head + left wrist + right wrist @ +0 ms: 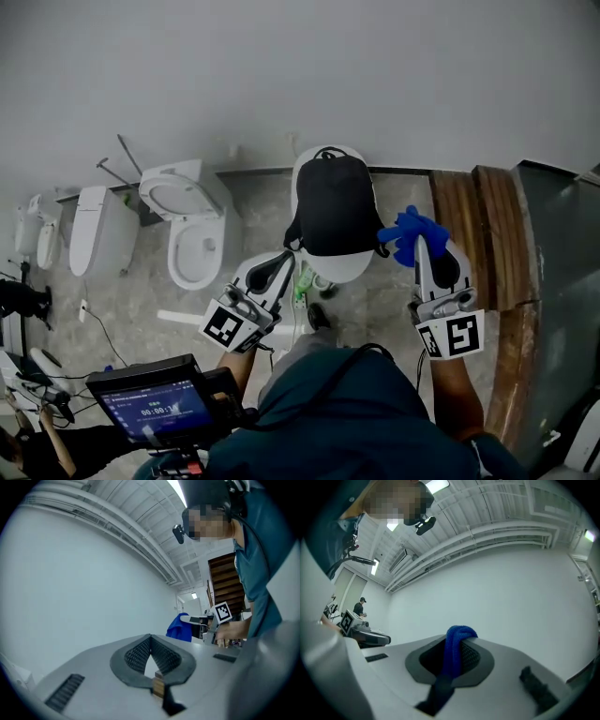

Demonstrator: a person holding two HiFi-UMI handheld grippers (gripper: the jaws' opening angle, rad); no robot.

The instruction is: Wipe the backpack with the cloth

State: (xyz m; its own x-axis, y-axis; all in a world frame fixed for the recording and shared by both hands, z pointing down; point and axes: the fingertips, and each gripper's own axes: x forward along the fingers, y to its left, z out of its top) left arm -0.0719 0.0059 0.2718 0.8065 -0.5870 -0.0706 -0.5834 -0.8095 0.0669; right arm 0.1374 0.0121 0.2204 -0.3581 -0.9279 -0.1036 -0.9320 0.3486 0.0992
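A black-and-white backpack [334, 214] stands upright in the middle of the head view, against the grey wall. My left gripper [284, 261] is at its lower left corner, pointing up. In the left gripper view its black ribbed pads [136, 654] meet at the tip with nothing between them. My right gripper [419, 242] is just right of the backpack, shut on a blue cloth [407, 232] that bunches above its tip. In the right gripper view the cloth [456, 648] hangs over and between the jaws. The left gripper view also shows the cloth [180, 627] off to the right.
White toilets [192, 232] and a further white fixture [94, 230] stand on the stone floor at the left. Wooden planks [478, 234] run along the right. A device with a lit screen [155, 403] sits at lower left. A green item [305, 281] lies below the backpack.
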